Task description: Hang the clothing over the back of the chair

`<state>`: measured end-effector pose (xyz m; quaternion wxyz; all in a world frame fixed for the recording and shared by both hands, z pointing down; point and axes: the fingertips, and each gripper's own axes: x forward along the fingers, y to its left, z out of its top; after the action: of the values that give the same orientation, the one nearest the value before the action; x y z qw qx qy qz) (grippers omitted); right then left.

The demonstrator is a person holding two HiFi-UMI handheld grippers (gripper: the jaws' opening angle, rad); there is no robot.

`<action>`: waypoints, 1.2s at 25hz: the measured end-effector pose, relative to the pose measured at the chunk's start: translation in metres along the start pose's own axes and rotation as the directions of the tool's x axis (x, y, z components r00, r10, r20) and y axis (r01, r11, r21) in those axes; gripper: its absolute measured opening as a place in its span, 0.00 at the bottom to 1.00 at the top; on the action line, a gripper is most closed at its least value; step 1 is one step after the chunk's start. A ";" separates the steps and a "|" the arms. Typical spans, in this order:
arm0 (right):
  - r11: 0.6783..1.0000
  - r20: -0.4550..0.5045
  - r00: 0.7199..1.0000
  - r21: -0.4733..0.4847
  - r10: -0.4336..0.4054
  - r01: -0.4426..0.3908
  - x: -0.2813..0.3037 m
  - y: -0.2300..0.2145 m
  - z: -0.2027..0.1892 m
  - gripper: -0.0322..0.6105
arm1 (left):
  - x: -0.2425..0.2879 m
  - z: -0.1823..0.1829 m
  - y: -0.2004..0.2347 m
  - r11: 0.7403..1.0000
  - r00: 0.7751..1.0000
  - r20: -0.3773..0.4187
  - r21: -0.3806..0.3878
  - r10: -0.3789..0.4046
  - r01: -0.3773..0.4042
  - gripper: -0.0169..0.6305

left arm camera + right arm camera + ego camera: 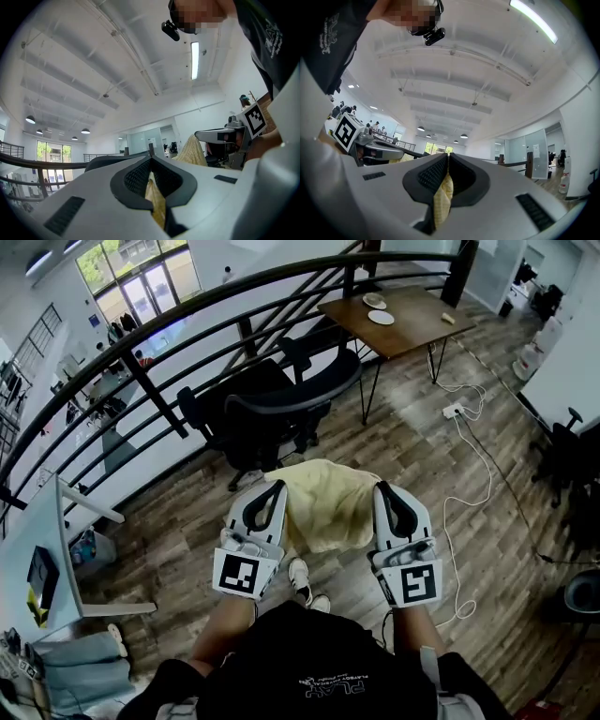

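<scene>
the left gripper (274, 491) is clamping 1 upper edge of the clothing (326, 507), its jaws pressed together on a fold of the fabric. the right gripper (386, 491) is gripping the other edge in the same way. the 2 grippers are holding the garment spread between them in the air, near the chair (291, 395) but not touching it.

to do this step well, i judge the cloth is needing to travel forward and above the top of the backrest. both grippers should be level and well apart so the fabric is opening wide. it should then be coming down so that it is draping on both sides of the back before either grip is letting go. this looks like an office chair, so a nudge could be rolling or swivelling it away. the approach should be coming from above, not pushing against it.

the clothing is pale yellow, soft and thin, with a fine woven or knitted grain, and it is sagging in loose folds. the chair is black, with a curved backrest and armrests. the floor (169, 540) is showing grey-brown wood planks.
</scene>
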<state>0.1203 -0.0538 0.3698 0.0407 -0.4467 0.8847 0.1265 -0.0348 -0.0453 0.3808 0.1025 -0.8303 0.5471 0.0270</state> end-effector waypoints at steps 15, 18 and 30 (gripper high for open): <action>0.999 0.082 0.996 -0.044 -0.027 0.031 0.088 -0.034 0.019 0.09 | 0.060 0.016 0.051 1.000 0.998 0.063 0.010 -0.008 0.008 0.05; 0.996 0.091 0.995 -0.063 -0.051 0.057 0.109 -0.045 0.024 0.09 | 0.071 0.020 0.064 1.000 0.997 0.074 0.009 -0.016 0.016 0.05; 0.988 0.125 0.984 -0.073 -0.123 0.133 0.182 -0.092 0.023 0.09 | 0.114 0.031 0.120 0.998 0.992 0.116 0.025 -0.053 0.051 0.05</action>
<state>0.0837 -0.2423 0.2970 0.0837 -0.4957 0.8442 0.1861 -0.0974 -0.1875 0.3161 0.1444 -0.8401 0.5185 0.0667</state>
